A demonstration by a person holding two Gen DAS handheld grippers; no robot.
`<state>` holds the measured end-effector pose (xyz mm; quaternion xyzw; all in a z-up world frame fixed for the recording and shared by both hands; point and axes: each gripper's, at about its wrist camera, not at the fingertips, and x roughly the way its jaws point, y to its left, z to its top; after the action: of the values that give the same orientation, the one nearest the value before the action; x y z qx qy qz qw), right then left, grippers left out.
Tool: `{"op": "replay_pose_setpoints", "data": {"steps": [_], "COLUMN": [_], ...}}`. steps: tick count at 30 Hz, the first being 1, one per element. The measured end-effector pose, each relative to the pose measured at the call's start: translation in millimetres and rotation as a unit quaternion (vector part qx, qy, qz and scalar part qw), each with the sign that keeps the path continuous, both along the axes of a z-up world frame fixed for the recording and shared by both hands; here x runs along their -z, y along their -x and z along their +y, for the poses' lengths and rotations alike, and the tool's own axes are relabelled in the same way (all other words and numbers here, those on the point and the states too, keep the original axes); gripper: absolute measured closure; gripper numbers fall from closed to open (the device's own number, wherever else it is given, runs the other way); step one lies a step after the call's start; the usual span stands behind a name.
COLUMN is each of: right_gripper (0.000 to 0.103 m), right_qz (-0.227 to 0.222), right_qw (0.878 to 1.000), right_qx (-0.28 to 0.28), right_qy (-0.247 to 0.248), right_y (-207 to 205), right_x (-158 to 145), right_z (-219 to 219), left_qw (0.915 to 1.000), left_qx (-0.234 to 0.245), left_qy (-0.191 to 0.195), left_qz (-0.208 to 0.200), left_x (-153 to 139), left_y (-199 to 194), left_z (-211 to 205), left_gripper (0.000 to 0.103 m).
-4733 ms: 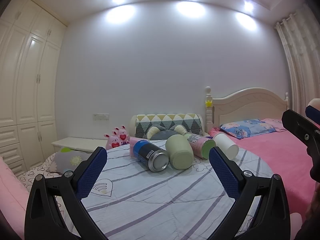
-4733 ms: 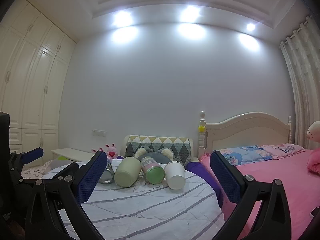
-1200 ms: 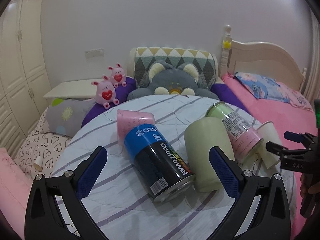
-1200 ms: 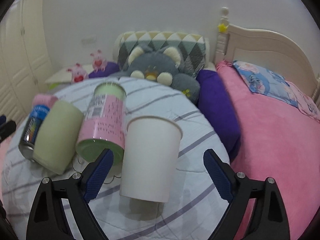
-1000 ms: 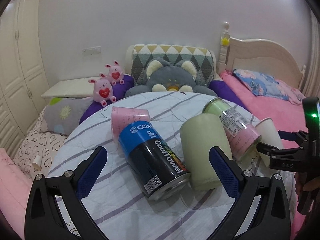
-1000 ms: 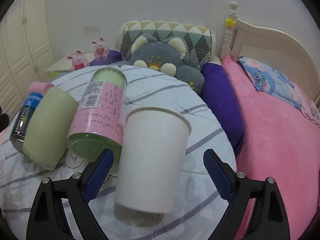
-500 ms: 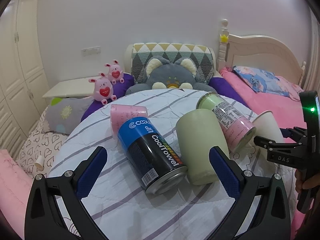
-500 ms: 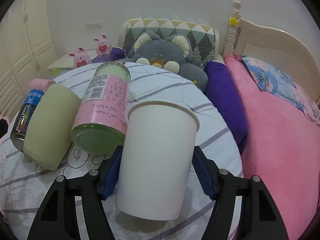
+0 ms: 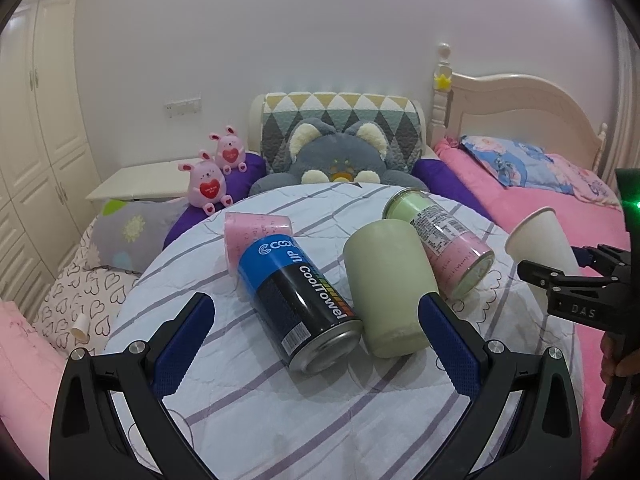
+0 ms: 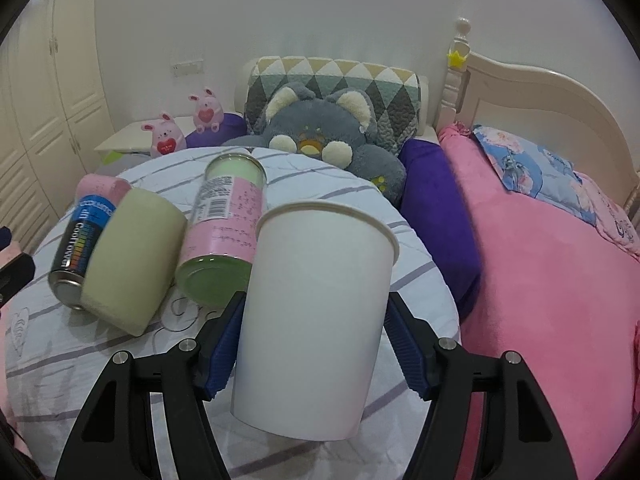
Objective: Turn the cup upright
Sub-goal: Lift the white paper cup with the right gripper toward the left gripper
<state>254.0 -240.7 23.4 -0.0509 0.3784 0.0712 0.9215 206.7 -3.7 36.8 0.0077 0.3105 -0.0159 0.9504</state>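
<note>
The right gripper [image 10: 314, 342] clasped the white paper cup [image 10: 316, 316] between both pads, rim tilted toward 12 o'clock, above the round table [image 10: 416, 276]. The left gripper [image 9: 316, 346] hung spread wide, holding nothing, the blue can [image 9: 298, 300] at its 12 o'clock.

The right tool [image 10: 314, 338] is closing its blue pads on both sides of something, seemingly touching; the left tool [image 9: 316, 344] is hovering, pads spread wide.

We have closed our right gripper [image 10: 312, 336] jaws from wide apart onto the white cup [image 10: 316, 320], whose rim end now tilts up off the worktop [image 10: 120, 360].
</note>
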Motion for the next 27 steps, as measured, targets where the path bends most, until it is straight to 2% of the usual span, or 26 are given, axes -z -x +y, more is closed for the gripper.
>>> {"op": "replay_pose_setpoints", "data": {"steps": [12, 19, 27], "right_gripper": [0.034, 0.034, 0.034], "right_qz": [-0.029, -0.015, 0.022], "right_qw": [0.999, 0.999, 0.999], "right_qx": [-0.013, -0.020, -0.012], "right_qy": [-0.008, -0.022, -0.040], "right_y": [49, 75, 100], "right_x": [-23, -14, 12], "right_z": [31, 57, 81], "left_qw": [0.9999, 0.9999, 0.9998], "left_qx": [0.006, 0.012, 0.016], "left_qy": [0.001, -0.002, -0.004], "left_qz": [-0.009, -0.008, 0.006], "left_x": [-7, -4, 12], "left_y": [32, 53, 64], "left_z": [12, 21, 38], "left_gripper": [0.000, 0.000, 0.000]}}
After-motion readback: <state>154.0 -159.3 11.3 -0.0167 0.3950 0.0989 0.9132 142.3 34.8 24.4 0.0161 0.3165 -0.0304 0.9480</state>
